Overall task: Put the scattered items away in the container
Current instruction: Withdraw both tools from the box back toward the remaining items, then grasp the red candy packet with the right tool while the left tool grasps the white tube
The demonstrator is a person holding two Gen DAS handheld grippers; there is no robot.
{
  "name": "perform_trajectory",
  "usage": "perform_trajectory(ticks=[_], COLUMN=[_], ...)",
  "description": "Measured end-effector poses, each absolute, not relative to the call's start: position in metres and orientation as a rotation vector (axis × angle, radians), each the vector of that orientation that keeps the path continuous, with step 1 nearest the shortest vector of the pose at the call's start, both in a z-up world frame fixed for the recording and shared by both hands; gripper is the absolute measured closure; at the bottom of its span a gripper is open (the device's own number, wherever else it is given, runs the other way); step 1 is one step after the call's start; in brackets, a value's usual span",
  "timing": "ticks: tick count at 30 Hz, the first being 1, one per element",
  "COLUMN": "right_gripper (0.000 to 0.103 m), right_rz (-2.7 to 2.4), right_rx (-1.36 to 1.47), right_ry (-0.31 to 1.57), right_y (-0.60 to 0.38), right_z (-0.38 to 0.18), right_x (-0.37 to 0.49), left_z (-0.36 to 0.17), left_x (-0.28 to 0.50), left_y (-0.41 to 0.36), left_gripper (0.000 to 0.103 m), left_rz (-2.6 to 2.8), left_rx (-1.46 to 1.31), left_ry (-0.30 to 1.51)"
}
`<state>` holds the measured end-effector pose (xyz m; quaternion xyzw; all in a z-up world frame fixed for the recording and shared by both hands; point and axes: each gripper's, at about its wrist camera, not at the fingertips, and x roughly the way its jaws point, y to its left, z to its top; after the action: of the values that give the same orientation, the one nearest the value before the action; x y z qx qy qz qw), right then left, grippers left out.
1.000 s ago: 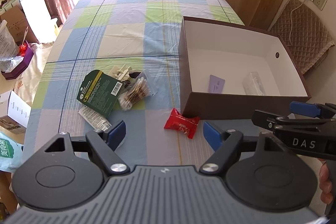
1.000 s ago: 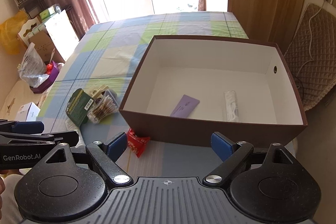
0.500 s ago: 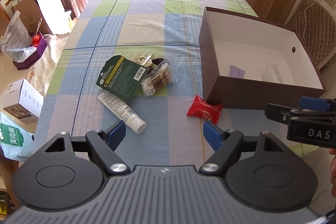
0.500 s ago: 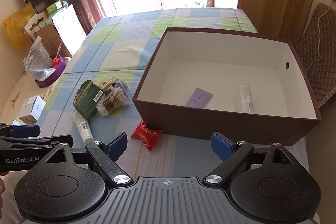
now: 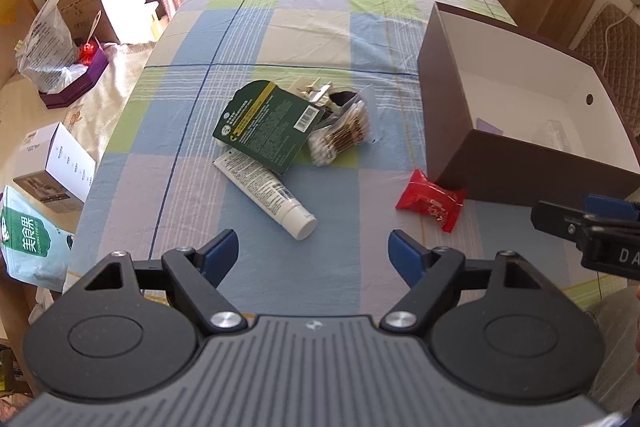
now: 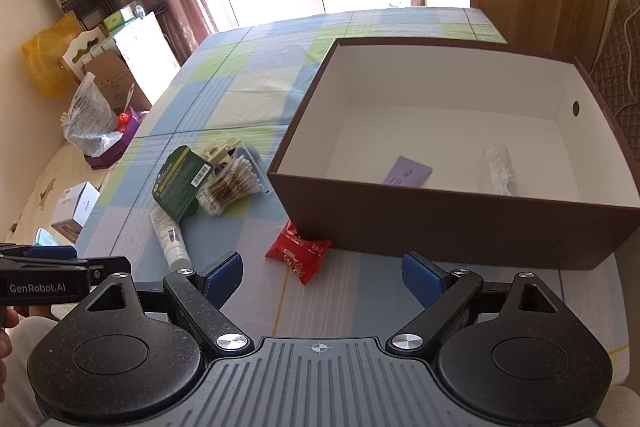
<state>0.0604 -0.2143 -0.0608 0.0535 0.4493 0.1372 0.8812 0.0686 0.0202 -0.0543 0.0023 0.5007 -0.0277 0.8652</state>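
Left gripper [image 5: 314, 253]: jaws wide apart, holding nothing, above the near table edge. Right gripper [image 6: 322, 277]: likewise spread and empty, facing the box.

Brown box [image 6: 460, 223]: open-topped, on the checked tablecloth [image 5: 280, 27]; a purple card [image 6: 408, 173] and a clear packet [image 6: 498, 169] lie inside.

Outside the box, largest first:
- Green card pack [image 5: 266, 127], flat and stiff, overlaps the tube; likely best pinched at a free edge.
- White tube [image 5: 266, 189], light, squashy, round; grip mid-body.
- Cotton-swab bag [image 5: 342, 137], slippery film; take the bunched middle.
- Red candy wrapper [image 5: 430, 199], touching the box's near corner; crinkly, very light.
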Motion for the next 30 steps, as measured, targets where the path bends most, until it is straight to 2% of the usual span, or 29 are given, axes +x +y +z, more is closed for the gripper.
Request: perform_trajectory(ticks=[12, 26, 30], right_gripper=[0.011, 0.012, 0.012], right_rz=[0.348, 0.282, 0.243], right_rx=[0.053, 0.325, 0.314], right_ry=[0.975, 1.046, 1.019], right_y=[-0.205, -0.204, -0.196], right_z=[-0.113, -0.148, -0.15], right_x=[0.073, 0.114, 0.121], left_z=[-0.093, -0.134, -0.141], left_x=[0.087, 0.121, 0.129], left_y=[0.037, 0.059, 0.067], left_gripper=[0.024, 0.024, 0.024], left_rz=[-0.019, 0.03, 0.05], left_rx=[-0.048, -0.042, -0.052], left_ry=[1.103, 1.157, 1.164])
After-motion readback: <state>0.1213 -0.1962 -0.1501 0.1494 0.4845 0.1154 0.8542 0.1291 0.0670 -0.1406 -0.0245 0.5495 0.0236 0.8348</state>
